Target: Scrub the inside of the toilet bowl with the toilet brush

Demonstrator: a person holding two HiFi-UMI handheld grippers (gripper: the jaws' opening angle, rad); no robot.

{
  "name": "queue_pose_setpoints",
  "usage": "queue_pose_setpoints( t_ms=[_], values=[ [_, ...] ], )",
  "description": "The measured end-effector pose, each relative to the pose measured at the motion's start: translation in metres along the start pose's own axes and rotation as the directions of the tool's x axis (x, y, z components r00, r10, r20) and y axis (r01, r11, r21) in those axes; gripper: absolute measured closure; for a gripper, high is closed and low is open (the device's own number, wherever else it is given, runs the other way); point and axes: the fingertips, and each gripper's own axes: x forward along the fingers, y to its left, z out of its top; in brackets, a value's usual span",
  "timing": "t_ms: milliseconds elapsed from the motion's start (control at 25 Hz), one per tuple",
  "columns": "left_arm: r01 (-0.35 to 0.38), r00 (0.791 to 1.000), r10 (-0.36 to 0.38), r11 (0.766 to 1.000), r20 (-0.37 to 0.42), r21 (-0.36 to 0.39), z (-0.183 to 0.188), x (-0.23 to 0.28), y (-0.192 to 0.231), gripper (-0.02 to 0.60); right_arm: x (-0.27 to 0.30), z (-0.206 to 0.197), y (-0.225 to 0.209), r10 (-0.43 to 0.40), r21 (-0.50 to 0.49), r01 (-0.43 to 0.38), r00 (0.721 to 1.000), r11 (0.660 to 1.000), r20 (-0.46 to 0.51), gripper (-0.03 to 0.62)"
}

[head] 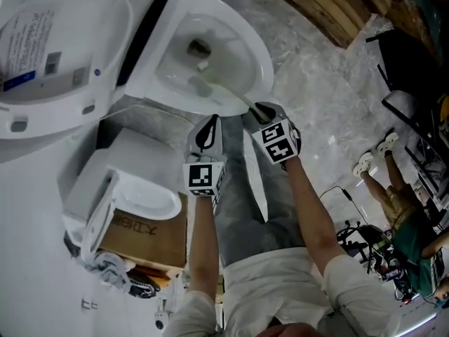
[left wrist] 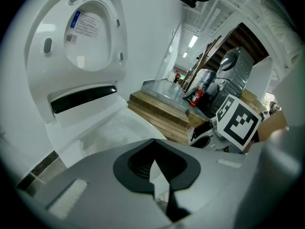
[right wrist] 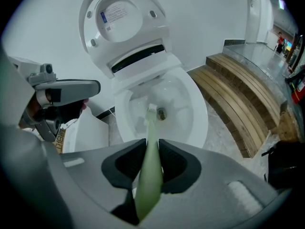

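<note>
the right gripper (right wrist: 152, 146), at the lower centre of its own view, has its jaws clamped on the pale green handle of the toilet brush (right wrist: 150, 128), whose white bristle head sits inside the toilet bowl (right wrist: 200, 123) just beside the drain hole. in the head view the left gripper (head: 208, 128) hovers just left of the right one, below the bowl's rim, jaws pressed together on nothing. the toilet lid (head: 42, 41) stands raised at the upper left.

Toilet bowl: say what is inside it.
Inside the white ceramic toilet bowl is the pale green toilet brush, its white bristle head beside the dark drain opening. The right gripper holds its handle. The bowl's near inner wall is hidden.
</note>
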Motion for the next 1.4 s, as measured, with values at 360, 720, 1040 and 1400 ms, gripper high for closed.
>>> queue_pose_setpoints(
  t_ms=[360,720,1040,1400],
  values=[
    [0.012,0.999,-0.013,0.999,-0.033,-0.034,-0.011,0.004,0.005,0.562,0.026,-0.013,-0.006,-0.005,-0.009,0.004,0.991,1.0,-0.134,0.507],
    [-0.008,0.999,0.006,0.998,-0.035,-0.056,-0.015,0.006,0.024,0.562,0.048,-0.007,0.004,0.033,0.0,-0.033,0.986,0.999,-0.165,0.507],
    [-0.013,0.999,0.011,0.998,-0.032,-0.057,-0.013,0.002,0.04,0.562,0.067,0.011,0.023,0.076,0.019,-0.074,0.983,0.997,-0.165,0.505],
    [-0.013,0.999,0.011,0.998,-0.034,-0.061,-0.012,0.003,0.048,0.561,0.088,0.03,0.033,0.115,0.043,-0.11,0.982,0.993,-0.152,0.503]
  ],
)
